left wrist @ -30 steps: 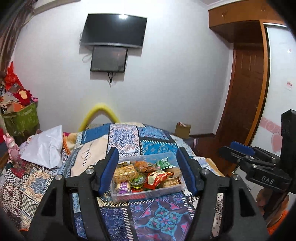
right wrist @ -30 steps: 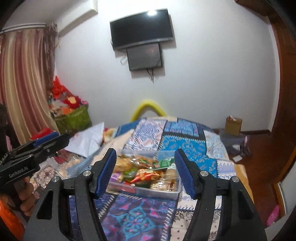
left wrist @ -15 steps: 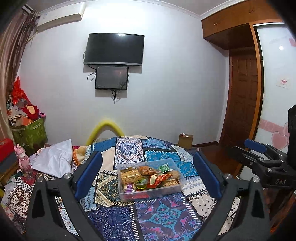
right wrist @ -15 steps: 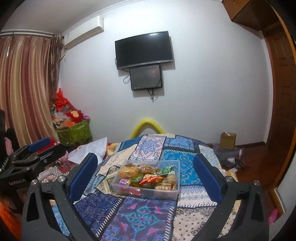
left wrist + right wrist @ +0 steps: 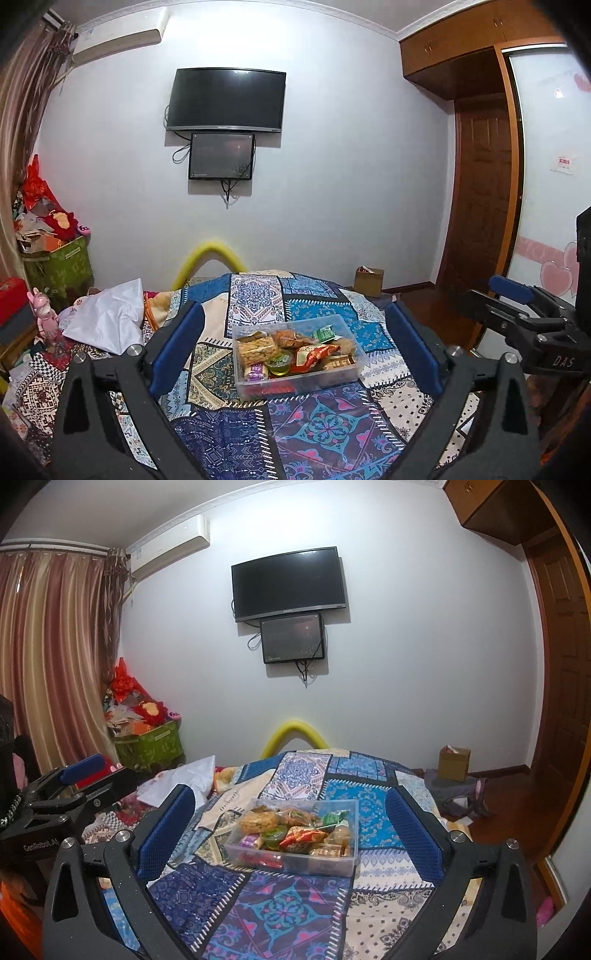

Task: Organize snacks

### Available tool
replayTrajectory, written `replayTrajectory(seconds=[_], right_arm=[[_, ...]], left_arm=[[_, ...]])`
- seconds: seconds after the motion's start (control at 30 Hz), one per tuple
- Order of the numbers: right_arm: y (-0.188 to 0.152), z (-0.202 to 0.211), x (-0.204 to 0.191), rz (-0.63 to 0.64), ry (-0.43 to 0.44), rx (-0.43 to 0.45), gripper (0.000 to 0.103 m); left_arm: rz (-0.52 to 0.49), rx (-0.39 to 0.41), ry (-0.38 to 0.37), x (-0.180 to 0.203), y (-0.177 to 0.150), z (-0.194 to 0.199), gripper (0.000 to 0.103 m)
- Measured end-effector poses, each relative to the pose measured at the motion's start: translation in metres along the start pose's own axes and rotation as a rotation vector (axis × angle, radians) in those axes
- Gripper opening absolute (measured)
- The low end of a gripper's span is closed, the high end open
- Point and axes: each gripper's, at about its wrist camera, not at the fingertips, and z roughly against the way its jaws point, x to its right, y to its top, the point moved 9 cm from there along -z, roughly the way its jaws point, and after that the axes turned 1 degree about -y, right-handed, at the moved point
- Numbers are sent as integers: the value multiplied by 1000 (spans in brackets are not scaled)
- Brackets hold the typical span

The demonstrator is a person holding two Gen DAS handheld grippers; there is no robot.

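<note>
Both grippers now sit farther back from the clear snack box [image 5: 295, 360], which looks smaller between the fingers. The left gripper [image 5: 293, 345] and the right gripper [image 5: 290, 832] each show their 2 jaws spread much wider (both empty), exposing more of the patchwork bedspread [image 5: 321, 435].

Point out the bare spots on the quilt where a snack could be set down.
Bare quilt lies in front of the clear snack box, between it and the open left gripper. More shows behind the box and to its right. The left side is crowded by a white bag.
</note>
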Motion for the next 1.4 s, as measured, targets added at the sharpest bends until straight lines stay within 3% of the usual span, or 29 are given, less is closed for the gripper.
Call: replayTrajectory(seconds=[1.4], right_arm=[[0,0,2,-16,11,-16,103]], left_arm=[[-2,-22,-10,3,-8,-11,100]])
